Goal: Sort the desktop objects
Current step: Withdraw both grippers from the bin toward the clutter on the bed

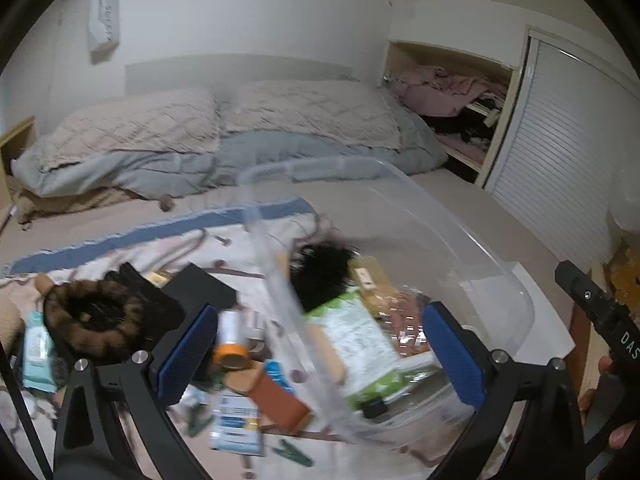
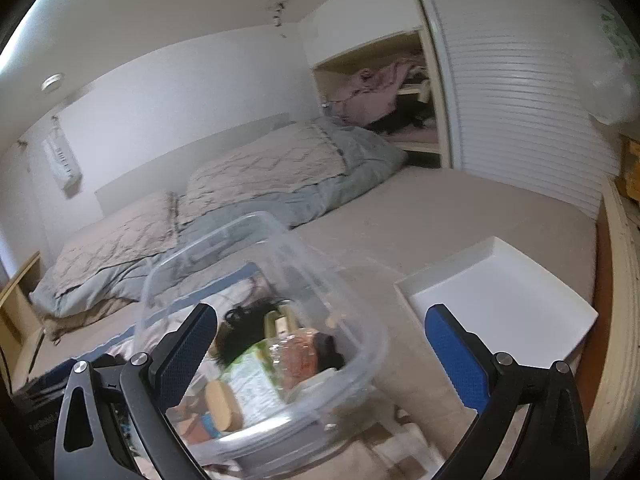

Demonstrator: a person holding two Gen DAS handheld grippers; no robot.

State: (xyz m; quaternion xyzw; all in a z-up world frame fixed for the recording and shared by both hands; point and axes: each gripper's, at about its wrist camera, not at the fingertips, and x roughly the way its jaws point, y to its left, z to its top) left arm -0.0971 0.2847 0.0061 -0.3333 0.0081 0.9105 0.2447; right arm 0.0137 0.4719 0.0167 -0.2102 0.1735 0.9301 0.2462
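Observation:
A clear plastic bin (image 1: 486,276) stands on the bed, holding a black fuzzy item (image 1: 320,276), a green-and-white packet (image 1: 360,340) and other small things. Left of it, loose objects lie on a blanket: a brown fur ring (image 1: 94,316), a black box (image 1: 200,288), an orange-capped tube (image 1: 231,340), a brown box (image 1: 276,400) and a teal packet (image 1: 36,348). My left gripper (image 1: 320,360) is open, straddling the bin's near left wall without touching it. My right gripper (image 2: 320,360) is open too, with the bin (image 2: 260,224) just ahead, apart from its pads.
A white tray (image 2: 500,300) lies right of the bin on the mattress. Pillows and a grey-blue duvet (image 1: 224,148) fill the head of the bed. A slatted closet door (image 2: 520,100) and an open shelf of clothes stand at the right. A hand holds the right gripper's body (image 1: 600,312).

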